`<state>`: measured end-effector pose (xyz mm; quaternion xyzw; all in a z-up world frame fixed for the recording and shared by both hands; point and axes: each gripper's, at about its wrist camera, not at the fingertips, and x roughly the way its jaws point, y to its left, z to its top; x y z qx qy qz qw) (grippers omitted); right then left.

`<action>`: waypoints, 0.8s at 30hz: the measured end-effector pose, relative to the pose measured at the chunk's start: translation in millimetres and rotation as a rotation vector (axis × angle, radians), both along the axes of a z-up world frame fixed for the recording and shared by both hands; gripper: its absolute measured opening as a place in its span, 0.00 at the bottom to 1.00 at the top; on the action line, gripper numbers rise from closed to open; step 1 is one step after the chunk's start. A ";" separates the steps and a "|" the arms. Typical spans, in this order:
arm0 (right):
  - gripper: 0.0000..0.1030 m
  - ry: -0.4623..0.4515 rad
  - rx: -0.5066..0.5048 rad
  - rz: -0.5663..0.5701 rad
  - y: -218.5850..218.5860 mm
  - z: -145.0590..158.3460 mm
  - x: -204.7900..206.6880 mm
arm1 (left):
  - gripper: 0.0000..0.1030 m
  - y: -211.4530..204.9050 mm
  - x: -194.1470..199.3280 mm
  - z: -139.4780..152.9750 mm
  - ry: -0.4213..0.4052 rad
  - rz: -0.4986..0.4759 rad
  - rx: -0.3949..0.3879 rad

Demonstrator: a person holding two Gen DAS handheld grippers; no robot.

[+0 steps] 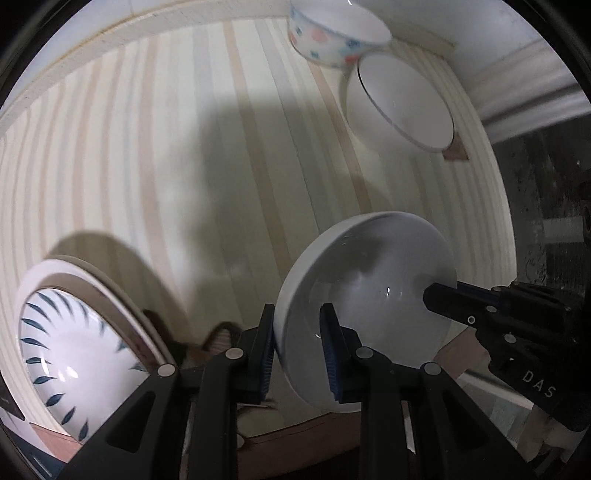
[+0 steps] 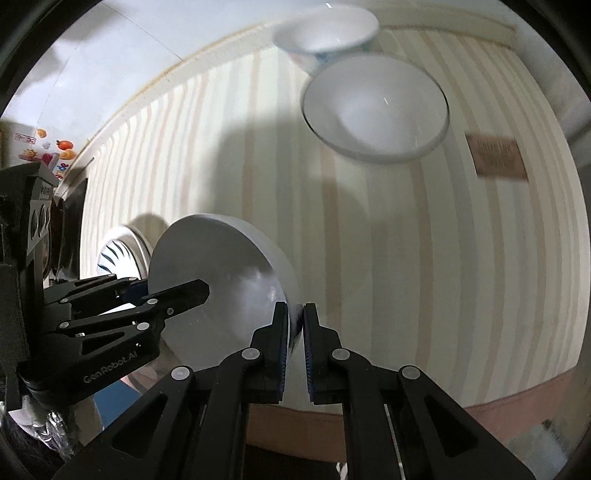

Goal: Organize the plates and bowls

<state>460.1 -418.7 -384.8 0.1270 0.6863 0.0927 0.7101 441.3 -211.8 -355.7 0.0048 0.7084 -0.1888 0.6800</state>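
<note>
A plain white bowl [image 1: 373, 295] is held tilted above the striped table between both grippers. My left gripper [image 1: 297, 354] is shut on its near rim. My right gripper [image 2: 295, 332] is shut on the opposite rim of the same bowl [image 2: 214, 280]; it also shows in the left wrist view [image 1: 443, 295]. A blue-leaf patterned plate [image 1: 74, 354] lies on a larger white plate at the near left. A white bowl [image 2: 373, 107] and a spotted bowl [image 2: 325, 33] stand at the far side.
The striped tablecloth [image 1: 184, 147] covers the table. A brown label [image 2: 495, 155] lies on the cloth at the far right. The table's front edge [image 2: 517, 402] runs close under the grippers. A wall lies behind the table.
</note>
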 end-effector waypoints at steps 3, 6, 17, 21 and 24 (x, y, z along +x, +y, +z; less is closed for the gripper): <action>0.09 0.026 -0.004 -0.018 -5.0 -16.9 -5.6 | 0.20 -9.9 -0.2 -12.1 0.010 -0.020 0.024; 0.09 0.042 -0.008 -0.031 -8.0 -29.5 -5.2 | 0.20 -12.7 1.9 -19.6 0.010 -0.034 0.047; 0.09 0.058 0.008 -0.032 -23.6 -38.1 -2.7 | 0.20 -24.4 7.7 -27.0 0.024 -0.049 0.084; 0.11 0.066 0.053 -0.034 -34.1 -31.8 -3.3 | 0.21 -30.8 16.2 0.5 -0.032 -0.004 0.084; 0.17 0.013 0.091 -0.061 -49.8 -9.1 0.6 | 0.27 -26.8 40.3 36.0 -0.111 0.051 0.062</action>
